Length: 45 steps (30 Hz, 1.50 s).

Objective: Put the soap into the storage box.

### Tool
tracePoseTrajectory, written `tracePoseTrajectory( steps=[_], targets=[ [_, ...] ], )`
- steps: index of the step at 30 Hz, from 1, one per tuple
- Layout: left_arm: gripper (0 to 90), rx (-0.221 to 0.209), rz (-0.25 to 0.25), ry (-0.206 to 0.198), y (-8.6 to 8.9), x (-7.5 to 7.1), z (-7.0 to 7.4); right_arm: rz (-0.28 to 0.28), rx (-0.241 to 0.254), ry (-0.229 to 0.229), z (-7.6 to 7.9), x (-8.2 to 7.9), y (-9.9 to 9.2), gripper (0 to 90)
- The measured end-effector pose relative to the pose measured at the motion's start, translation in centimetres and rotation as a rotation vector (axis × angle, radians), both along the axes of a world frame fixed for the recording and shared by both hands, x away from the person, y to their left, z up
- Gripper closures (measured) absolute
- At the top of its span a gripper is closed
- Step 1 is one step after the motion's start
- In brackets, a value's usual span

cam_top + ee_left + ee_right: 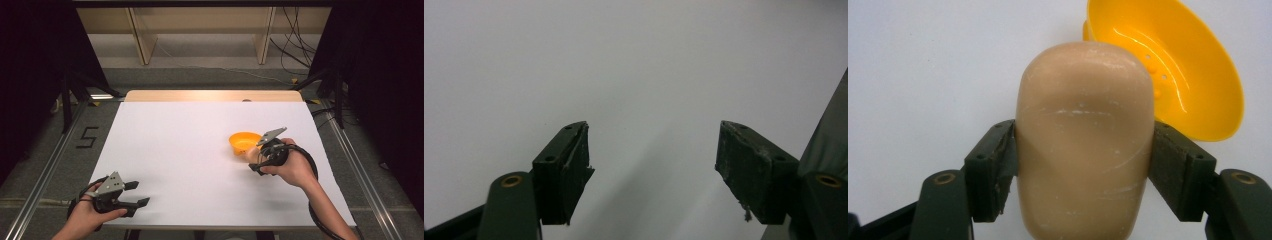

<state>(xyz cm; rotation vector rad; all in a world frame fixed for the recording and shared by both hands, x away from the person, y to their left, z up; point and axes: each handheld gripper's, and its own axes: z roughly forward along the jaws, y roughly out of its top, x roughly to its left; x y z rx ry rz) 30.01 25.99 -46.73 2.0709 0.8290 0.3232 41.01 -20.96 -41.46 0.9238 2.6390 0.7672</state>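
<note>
Soap bar [1085,140] between right gripper [1083,165] fingers hides part of the yellow dish [1173,65].

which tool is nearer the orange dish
Right. The right tool is right beside the orange dish, gripping a tan bar of soap just short of its rim. The left tool sits open at the table's near left corner, far from the dish.

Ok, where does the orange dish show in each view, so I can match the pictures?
High view: the orange dish sits right of centre on the white table, just beyond the right gripper.
Left gripper view: not in it; open jaws over bare table.
Right gripper view: dish at upper right, behind the soap clamped between the jaws.
Shared landmark: the white table.
</note>
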Motion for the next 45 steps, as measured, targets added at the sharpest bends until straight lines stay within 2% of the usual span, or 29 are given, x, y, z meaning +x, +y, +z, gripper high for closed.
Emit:
tracePoseTrajectory(
  steps=[2,4,7,8,12,13,15,16,18,19,21,22,24,25,26,27,29,30,31,33,34,35,37,39,40,41,42,44,45],
  targets=[
    [29.3,0.000,0.001,-0.001,0.0,0.0,0.0,-0.006,0.008,-0.010,0.1,0.1,-0.1,33.6],
    [29.3,-0.004,0.000,0.001,0.0,0.0,0.0,-0.011,0.009,0.000,0.3,0.1,-0.3,33.6],
    [29.3,0.000,0.001,0.000,0.0,0.0,0.0,0.005,0.009,-0.023,0.4,0.2,-0.7,33.6],
    [29.3,0.000,0.001,0.000,0.0,0.0,0.0,-0.033,0.015,-0.008,0.6,0.1,-0.6,33.6],
    [29.3,0.000,0.002,-0.003,0.0,0.0,-0.1,-0.034,0.027,-0.033,0.8,0.2,-0.8,33.6],
    [29.3,-0.005,0.005,-0.004,0.0,0.0,-0.1,-0.064,0.033,-0.043,0.6,0.2,-0.7,33.6],
    [29.3,0.001,0.002,-0.001,0.0,0.0,0.0,-0.023,0.036,-0.038,0.9,0.4,-1.1,33.6],
    [29.3,0.009,-0.007,-0.015,0.1,0.1,0.0,-0.057,0.050,-0.046,0.8,0.2,-1.0,33.6],
    [29.3,0.014,-0.006,-0.009,0.1,0.1,0.0,-0.061,0.051,-0.052,0.9,0.3,-1.2,33.6],
    [29.3,0.006,-0.001,0.002,0.1,0.0,0.0,-0.066,0.064,-0.049,0.9,0.3,-1.2,33.6],
    [29.3,-0.007,0.006,-0.004,0.0,0.0,-0.1,-0.070,0.053,-0.040,1.1,0.3,-1.4,33.6],
    [29.3,0.003,0.003,-0.002,0.0,0.0,0.0,-0.081,0.065,-0.058,1.0,0.3,-1.4,33.6],
    [29.3,0.002,0.004,-0.003,0.0,0.0,-0.1,-0.082,0.061,-0.042,1.3,0.3,-1.5,33.6],
    [29.3,0.002,0.004,-0.003,0.0,0.0,-0.1,-0.093,0.075,-0.052,1.2,0.3,-1.5,33.6],
    [29.3,0.002,0.005,-0.003,0.0,0.0,-0.1,-0.110,0.074,-0.037,1.4,0.2,-1.6,33.6],
    [29.3,0.003,0.005,-0.003,0.0,0.0,-0.1,-0.101,0.073,-0.062,1.3,0.4,-1.7,33.6],
    [29.3,0.003,0.004,-0.003,0.0,0.0,-0.1,-0.129,0.085,-0.044,1.5,0.3,-1.6,33.6],
    [29.3,0.003,0.004,-0.003,0.0,0.0,-0.1,-0.135,0.097,-0.065,1.4,0.3,-1.6,33.6],
    [29.3,0.003,0.005,-0.003,0.0,0.0,-0.1,-0.117,0.081,-0.054,1.7,0.4,-1.8,33.6],
    [29.3,0.004,0.005,-0.003,0.0,0.0,-0.1,-0.132,0.101,-0.077,1.5,0.5,-1.6,33.6],
    [29.3,0.015,0.005,-0.003,0.0,0.0,-0.1,-0.138,0.104,-0.051,1.7,0.5,-1.6,33.6],
    [29.3,0.014,0.006,-0.004,0.0,0.0,-0.1,-0.145,0.115,-0.059,1.6,0.5,-1.5,33.6],
    [29.3,0.012,0.006,-0.001,0.0,0.0,-0.1,-0.130,0.087,-0.057,1.9,0.6,-1.7,33.6],
    [29.3,0.013,0.006,-0.003,0.1,0.0,-0.1,-0.141,0.104,-0.081,1.9,0.8,-1.6,33.6],
    [29.3,0.021,0.001,-0.004,0.1,0.0,0.0,-0.137,0.091,-0.067,2.1,0.8,-1.7,33.6],
    [29.3,0.019,0.002,-0.003,0.1,0.0,0.0,-0.152,0.115,-0.075,2.1,0.8,-1.6,33.6],
    [29.3,0.020,0.002,-0.003,0.1,0.0,0.0,-0.138,0.092,-0.073,2.3,0.9,-1.8,33.6],
    [29.3,0.021,0.001,-0.005,0.1,0.0,0.0,-0.148,0.106,-0.098,2.3,1.0,-1.7,33.6],
    [29.3,0.022,0.001,-0.005,0.1,0.1,0.0,-0.143,0.093,-0.085,2.5,1.0,-1.8,33.6]
  ],
)
